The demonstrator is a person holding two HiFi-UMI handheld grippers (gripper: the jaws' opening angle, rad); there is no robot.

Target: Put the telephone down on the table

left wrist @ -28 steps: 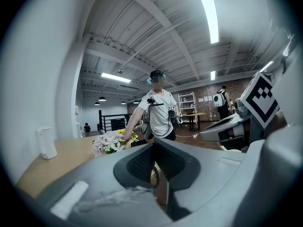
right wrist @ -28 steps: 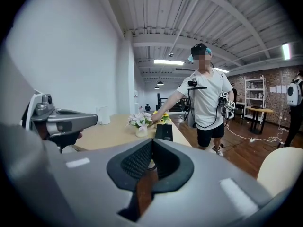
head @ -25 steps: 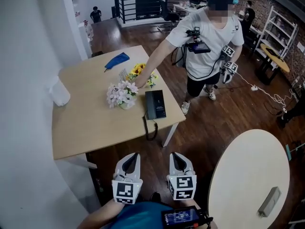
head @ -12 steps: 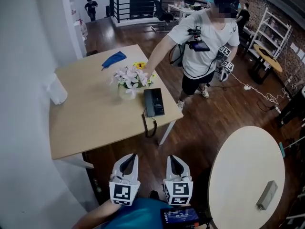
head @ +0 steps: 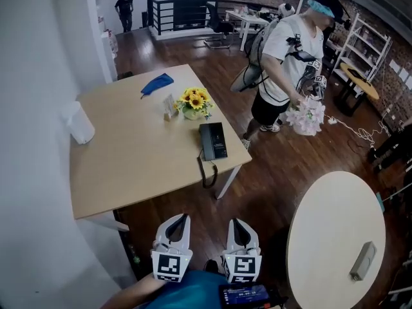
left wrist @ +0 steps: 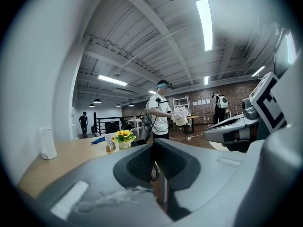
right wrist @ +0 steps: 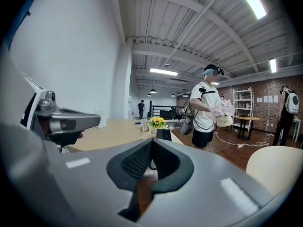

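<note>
Black phone [head: 213,140] lies flat on the wood table [head: 122,166], near the table's right corner on my side. Its cord [head: 207,174] loops over the near edge. I'm not holding it: both grippers are low in the head view, over the dark floor just off that edge, well apart from the phone.

Left gripper [head: 181,219]: jaws pressed together, nothing between them. Right gripper [head: 235,224]: same, jaws closed with nothing in them. They sit side by side and point roughly toward the table.

Beyond the phone, a pot of sunflowers [head: 194,102] stands near the table's middle, with a small card [head: 169,107] just beside it on the left. A blue cloth [head: 158,82] lies toward the far edge. A white cylinder [head: 80,123] stands at the left edge by the wall.

Off the table's right side, a person [head: 283,50] in a white shirt stands on the floor holding a bunch of pale flowers [head: 307,116], clear of the table. A pale round table [head: 322,237] is at lower right, with a grey block [head: 364,270] on it. Another person [head: 125,9] stands far back by the railing.
</note>
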